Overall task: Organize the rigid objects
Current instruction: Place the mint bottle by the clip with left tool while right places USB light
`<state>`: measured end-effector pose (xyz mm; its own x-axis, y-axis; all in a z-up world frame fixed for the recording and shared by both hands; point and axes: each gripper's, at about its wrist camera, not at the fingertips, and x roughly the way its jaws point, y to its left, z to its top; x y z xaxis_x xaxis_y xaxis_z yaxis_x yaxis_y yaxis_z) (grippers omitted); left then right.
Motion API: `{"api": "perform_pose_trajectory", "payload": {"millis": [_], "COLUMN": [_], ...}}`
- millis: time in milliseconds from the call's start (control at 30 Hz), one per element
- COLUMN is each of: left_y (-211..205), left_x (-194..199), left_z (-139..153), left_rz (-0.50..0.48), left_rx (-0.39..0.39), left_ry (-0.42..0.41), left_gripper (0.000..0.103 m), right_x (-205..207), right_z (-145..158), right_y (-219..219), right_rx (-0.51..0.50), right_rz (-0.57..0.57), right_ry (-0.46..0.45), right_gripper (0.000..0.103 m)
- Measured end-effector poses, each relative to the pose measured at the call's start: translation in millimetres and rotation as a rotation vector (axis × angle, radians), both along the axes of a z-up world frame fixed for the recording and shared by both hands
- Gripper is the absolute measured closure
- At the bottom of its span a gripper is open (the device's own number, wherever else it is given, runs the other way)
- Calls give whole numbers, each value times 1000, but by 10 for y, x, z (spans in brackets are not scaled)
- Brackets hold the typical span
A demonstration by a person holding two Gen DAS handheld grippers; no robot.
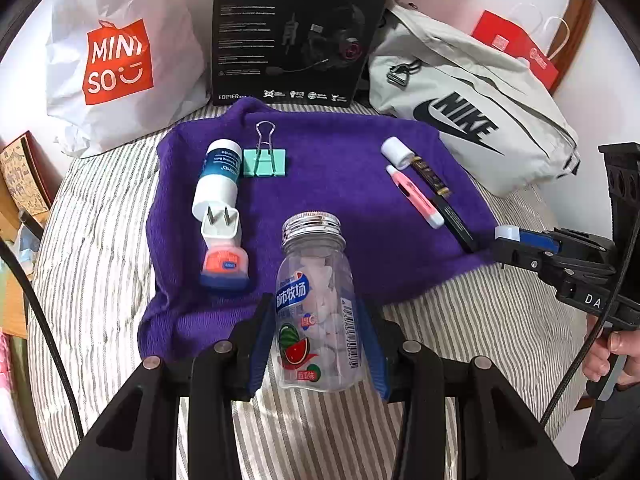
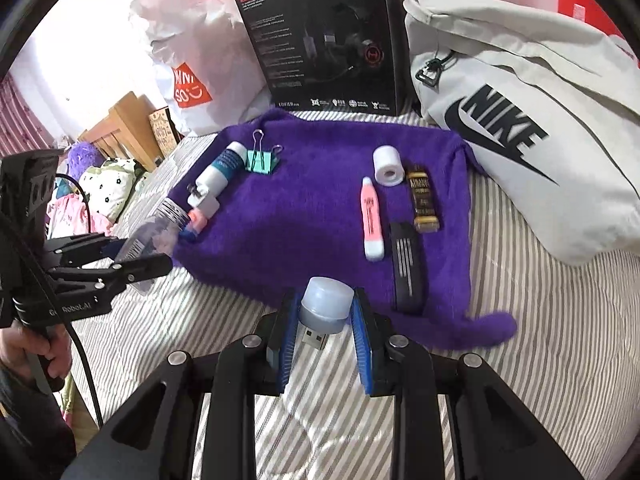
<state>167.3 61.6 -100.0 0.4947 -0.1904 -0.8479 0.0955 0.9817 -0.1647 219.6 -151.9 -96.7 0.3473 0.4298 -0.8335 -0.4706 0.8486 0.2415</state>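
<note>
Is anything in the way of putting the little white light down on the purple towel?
Nothing visible blocks it. The right gripper holds the small white USB light just before the purple towel's near edge, where the cloth is bare. The pink highlighter lies further back.

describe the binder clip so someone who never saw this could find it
Find the purple towel spread on the striped bed. At its far left edge, beside a blue-and-white tube, lies the binder clip. It alone is mint green with silver wire handles.

Bags and a box behind the towel

A white Miniso bag (image 1: 120, 60), black headset box (image 1: 296, 28) and grey Nike bag (image 1: 472, 120) stand along the striped bedsheet (image 1: 100, 216); red paper bag (image 1: 516, 46) behind.
</note>
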Motion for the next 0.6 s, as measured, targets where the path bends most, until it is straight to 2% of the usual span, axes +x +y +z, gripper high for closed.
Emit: {"api": "perform_pose_trajectory", "payload": {"millis": [300,600], "left_y": [89,115], "left_x": [287,573], "left_z": [-51,-73], "left_rz": [17,20], "left_rx": [-2,-18], "left_ry": [4,9], "left_gripper": [64,63], "right_x": [365,522], "right_z": [-226,-509], "right_y": [143,241], "right_rx": [-21,-63], "right_rz": [22,52], "right_ry": [55,117], "right_gripper": [77,77]}}
